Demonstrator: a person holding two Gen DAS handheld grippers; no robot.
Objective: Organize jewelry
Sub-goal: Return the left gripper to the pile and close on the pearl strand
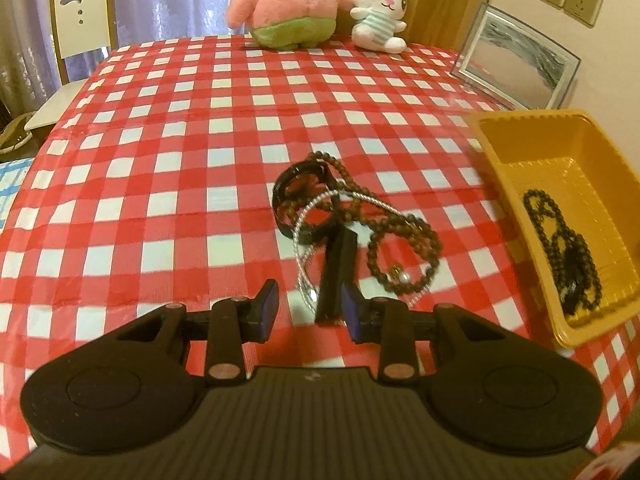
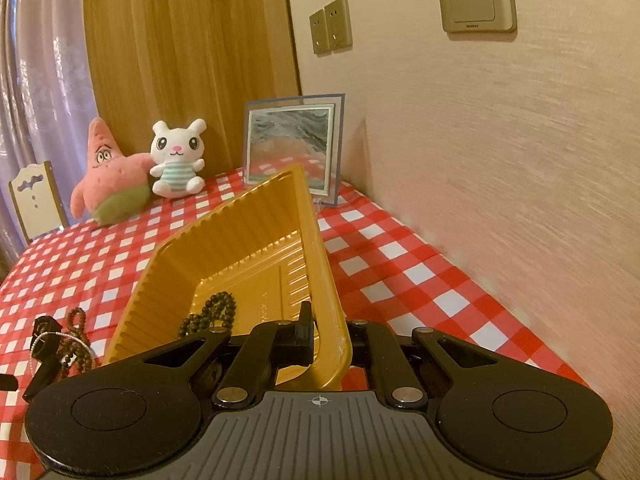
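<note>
A tangle of jewelry lies on the red-checked tablecloth: a black watch [image 1: 298, 192], a brown bead necklace [image 1: 400, 240] and a thin pearly chain [image 1: 306, 256]. My left gripper [image 1: 310, 308] is open just over the near end of the pile, and the watch's strap end [image 1: 334, 280] lies between its fingers, close to the right one. At the right stands a yellow tray [image 1: 520, 118] with a dark bead string [image 1: 568, 248] in it. My right gripper [image 2: 328, 344] is shut on the yellow tray's [image 2: 224, 248] near wall. The dark bead string [image 2: 212, 314] rests inside, and the jewelry pile [image 2: 60, 340] shows at far left.
A pink star plush [image 1: 288, 4] and a white bunny plush [image 1: 380, 12] sit at the table's far edge. A glass picture frame [image 1: 520, 64] leans by the wall behind the tray. A white chair [image 1: 84, 20] stands at the far left. The wall [image 2: 500, 160] runs along the table's right side.
</note>
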